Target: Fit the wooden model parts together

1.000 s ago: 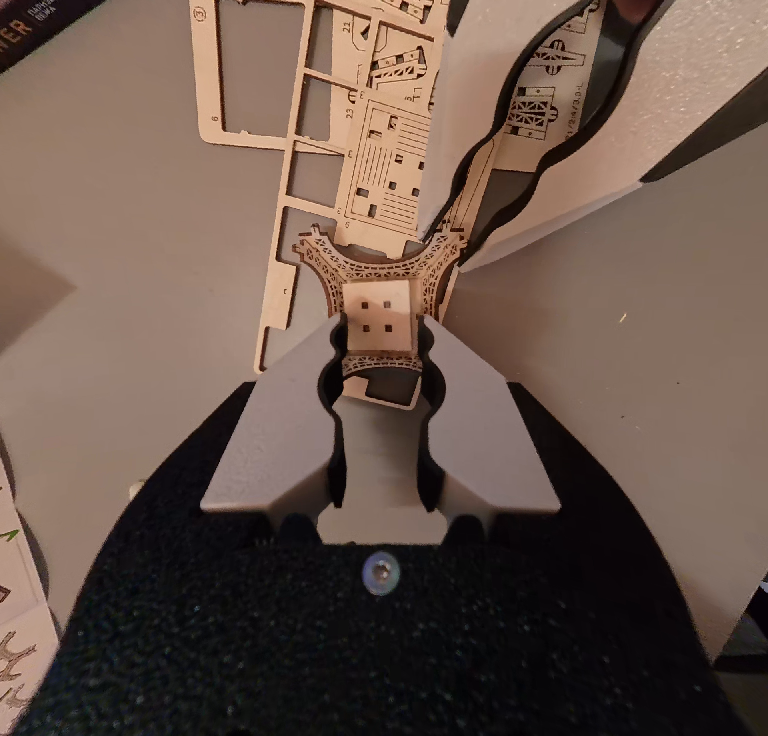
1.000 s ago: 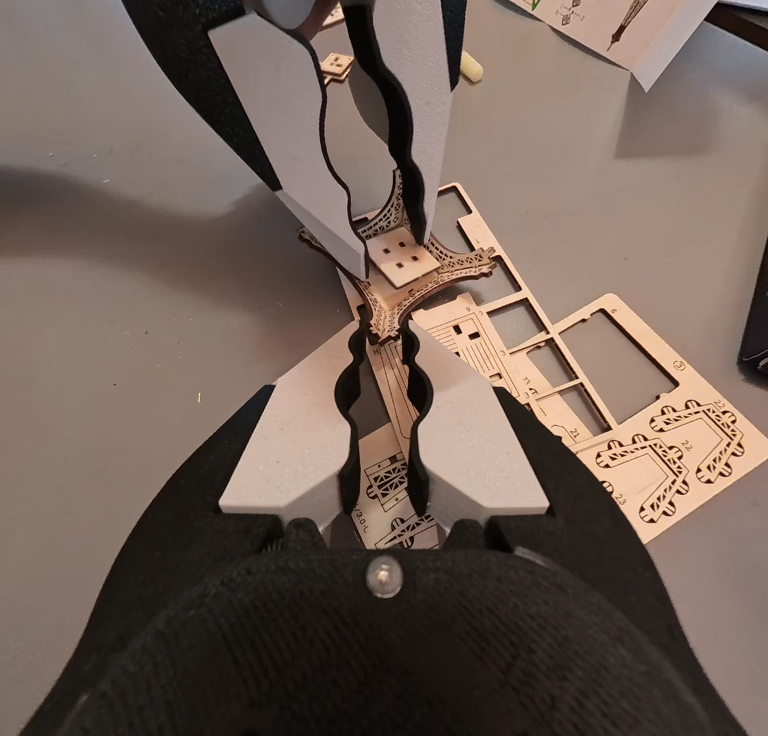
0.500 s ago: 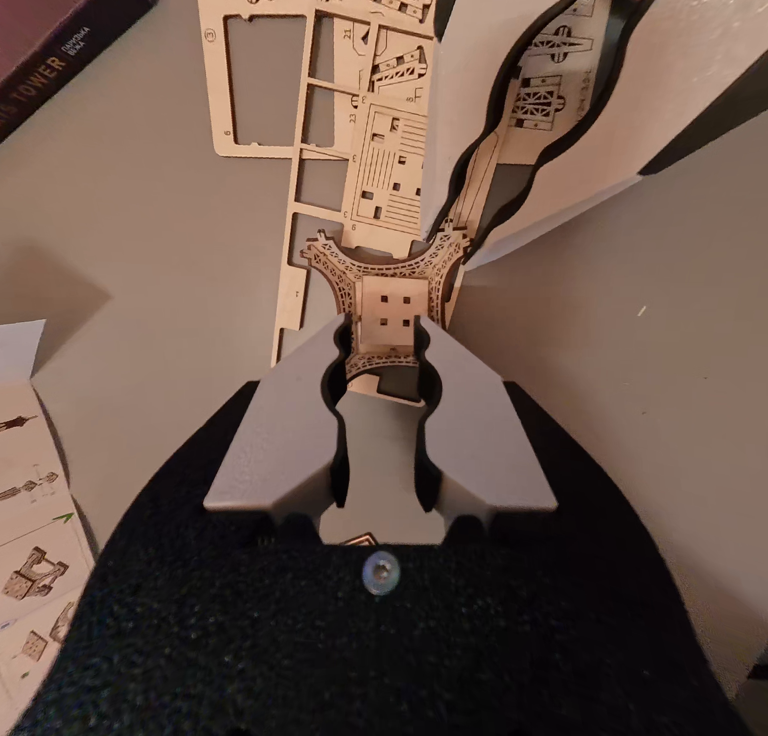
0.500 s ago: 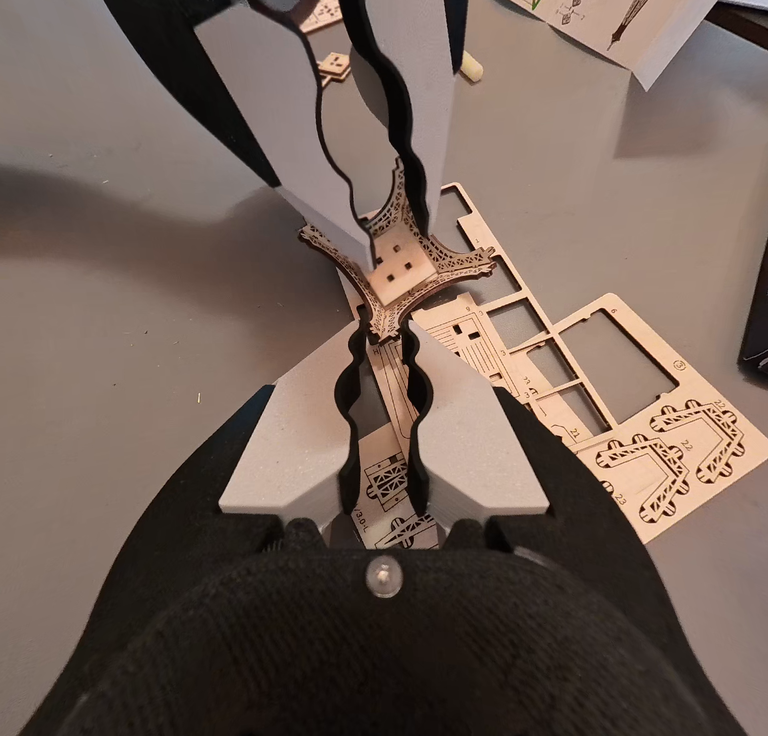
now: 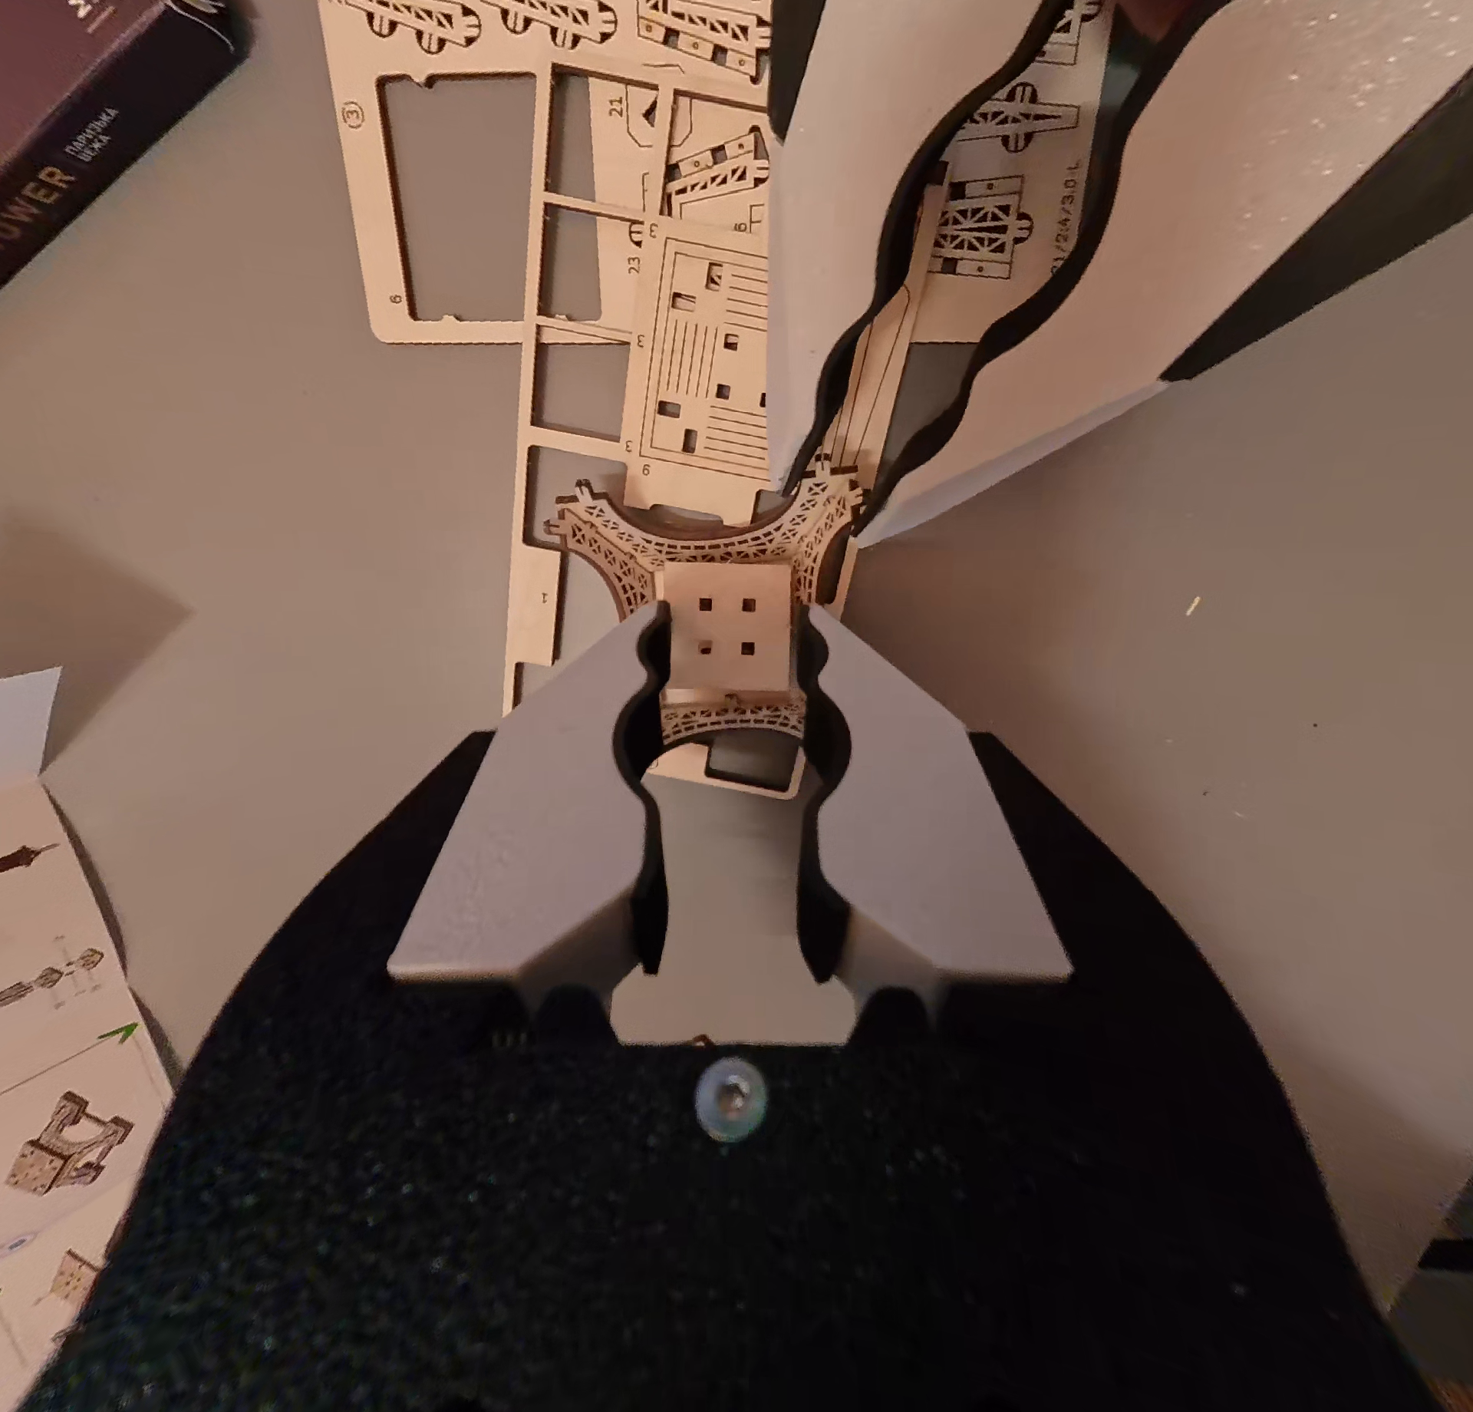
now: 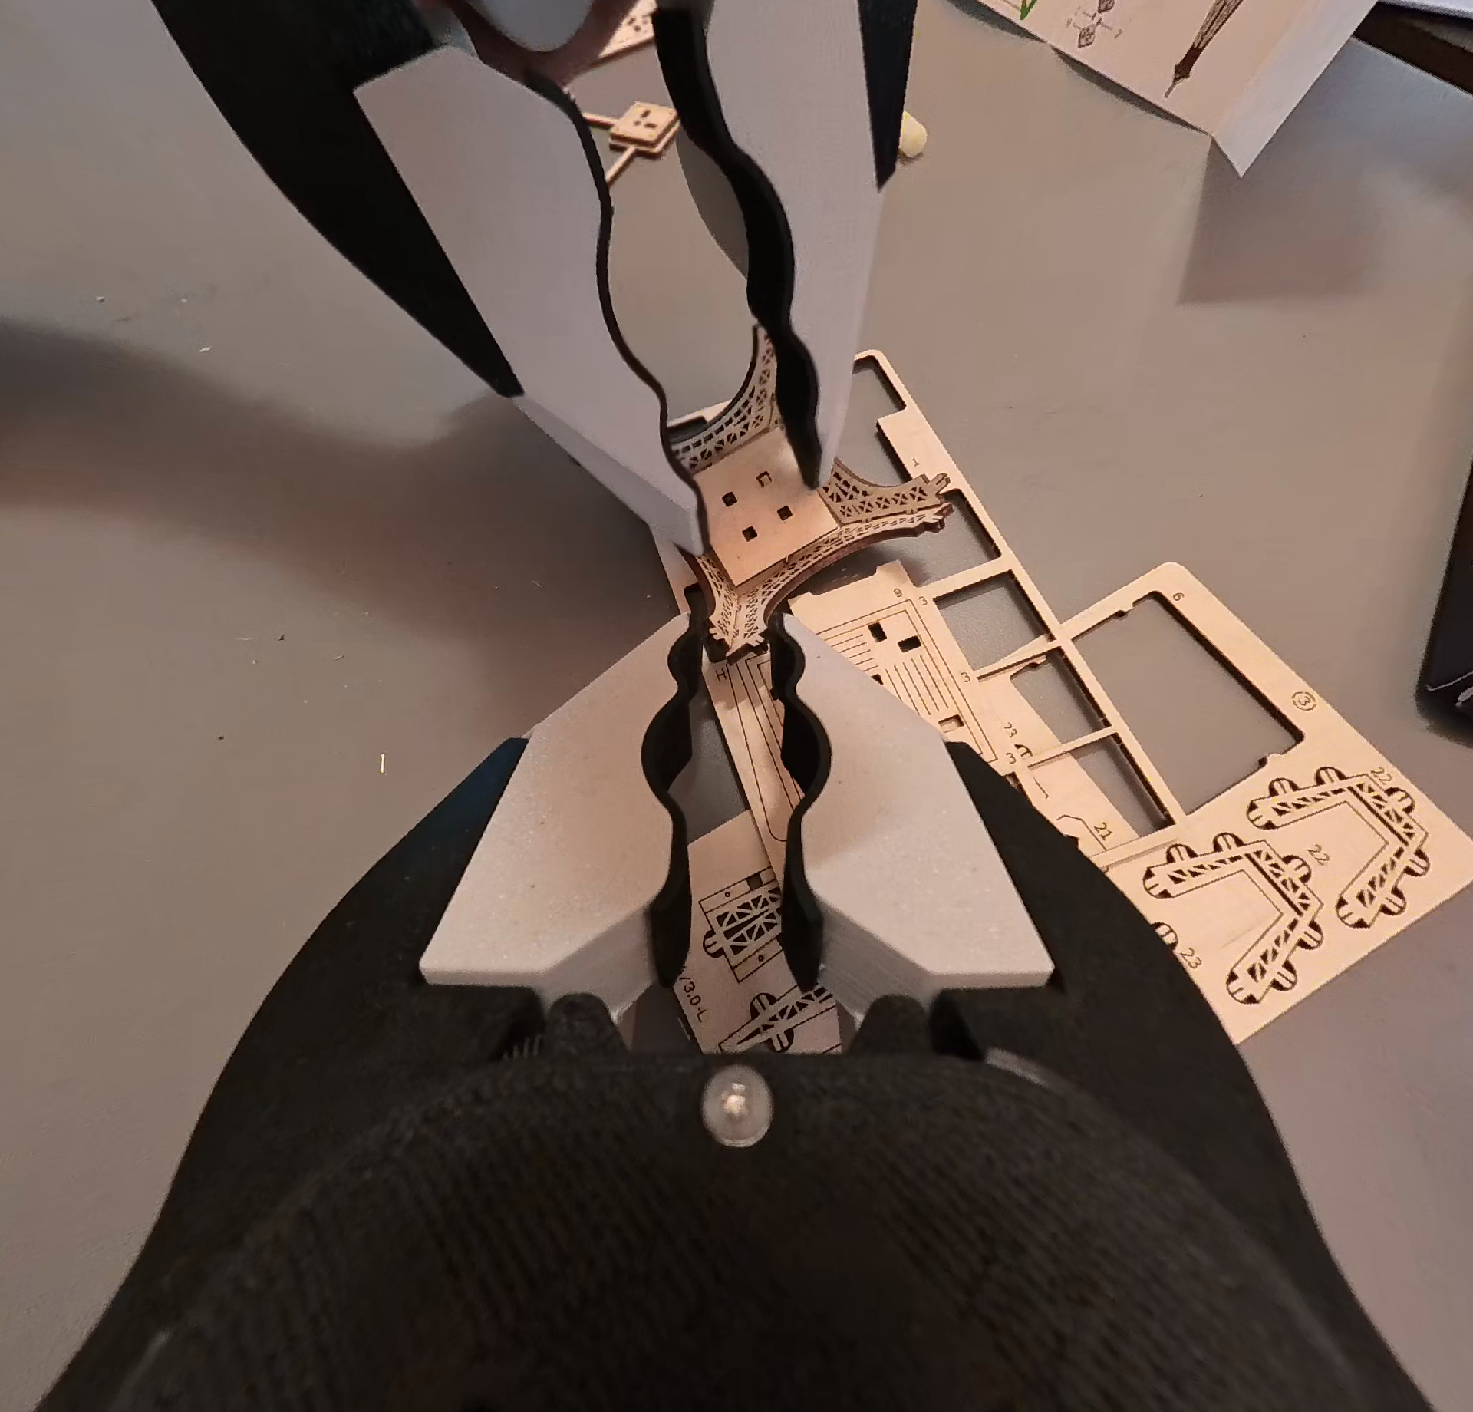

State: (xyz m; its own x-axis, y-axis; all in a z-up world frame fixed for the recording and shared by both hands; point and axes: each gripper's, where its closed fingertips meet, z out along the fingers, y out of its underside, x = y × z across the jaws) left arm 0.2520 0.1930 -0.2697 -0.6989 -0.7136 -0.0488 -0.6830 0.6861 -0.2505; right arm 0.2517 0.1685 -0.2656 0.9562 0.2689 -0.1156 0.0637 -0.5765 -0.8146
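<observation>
A wooden lattice tower base (image 5: pixel 606 552) with four splayed legs stands on the part sheet. A square wooden plate (image 5: pixel 729 660) with four small holes lies flat on top of it. My left gripper (image 5: pixel 733 616) is shut on this plate, one finger at each side edge. In the right wrist view it comes down from above (image 6: pixel 753 509) onto the plate (image 6: pixel 757 544). My right gripper (image 6: pixel 737 624) is shut on the near leg of the base (image 6: pixel 877 497). In the left wrist view it (image 5: pixel 833 497) reaches in from the top right.
A laser-cut wooden part sheet (image 5: pixel 701 353) lies on the grey table under the base, also in the right wrist view (image 6: pixel 1196 855). An instruction leaflet (image 5: pixel 48 975) lies left, a dark box (image 5: pixel 72 82) far left. A small loose wooden part (image 6: pixel 642 126) lies beyond the grippers. My two grippers' fingertips are within a few centimetres of each other.
The square plate was tilted above the base and now lies flat on it. My left gripper came down with it. My right gripper kept its hold on the leg.
</observation>
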